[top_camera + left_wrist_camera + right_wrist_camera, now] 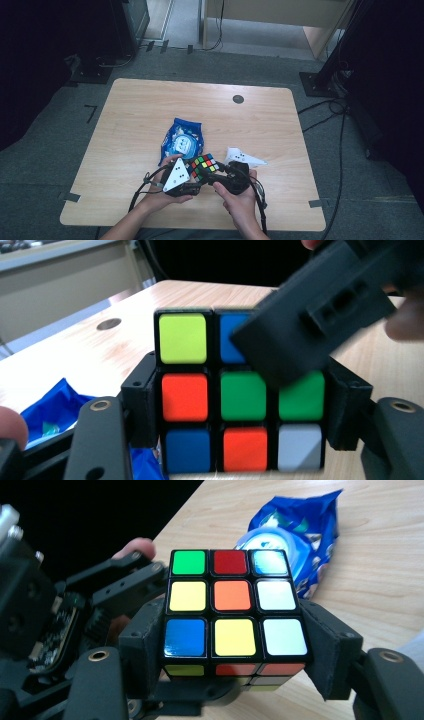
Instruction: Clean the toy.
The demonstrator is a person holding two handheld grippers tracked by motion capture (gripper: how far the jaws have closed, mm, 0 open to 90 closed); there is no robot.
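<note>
both my left gripper (196, 184) and right gripper (220, 172) clamp the rubik's cube (204, 166), light, rigid, slick-faced, best pinched flat on opposite layers.

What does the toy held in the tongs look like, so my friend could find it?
Look at the near edge of the wooden table, where two hands meet. Between them, clamped by the left tongs and right tongs, is a puzzle cube. Unlike the blue snack bag behind it, it is a black-edged block of small coloured squares.

Scrambled 3x3 puzzle cube (204, 166), black-framed with mixed green, red, orange, yellow, blue and white stickers. It is held above the near centre of the counter (140, 115), clamped between opposing sides, slightly tilted.
</note>
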